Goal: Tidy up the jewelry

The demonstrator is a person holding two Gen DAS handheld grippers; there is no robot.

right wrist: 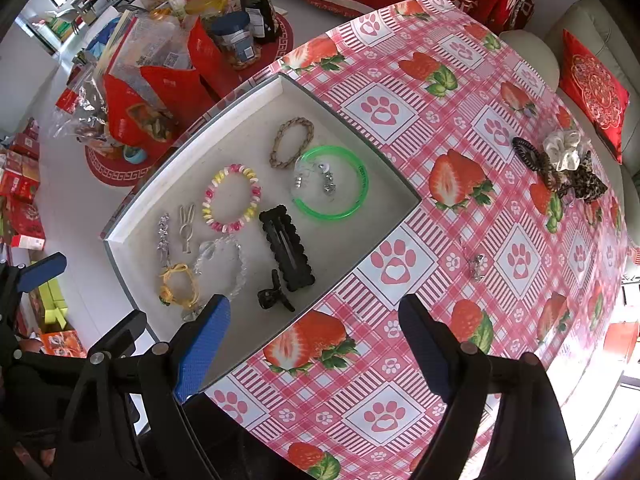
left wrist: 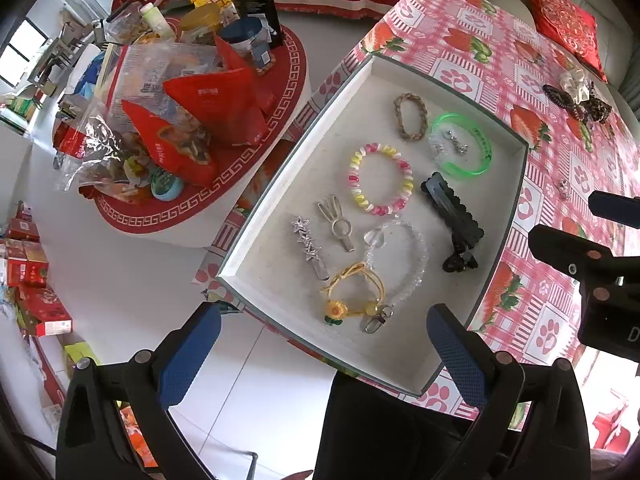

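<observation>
Both grippers hang wide open & empty over a strawberry-print table. 1 small silver charm lies loose on the cloth, outside the tray, ahead & slightly right of the right gripper, the nearer one; left gripper hovers at the tray's edge.

Landmark: you have the tray on the bench, at its left edge.
In the tray, far end: the braided bracelet, with the ring bangle just beside it, small earrings inside the bangle.
In the tray, middle: the beaded bracelet, with the flat hair clip to its right.
In the tray, near end: the star clip, rabbit clip, crystal bracelet, cord bracelet, claw clip.
Right of the tray: a small earring on the bench; well beyond it, scrunchies.
Left of the tray: you see a round stool piled with packets.
</observation>
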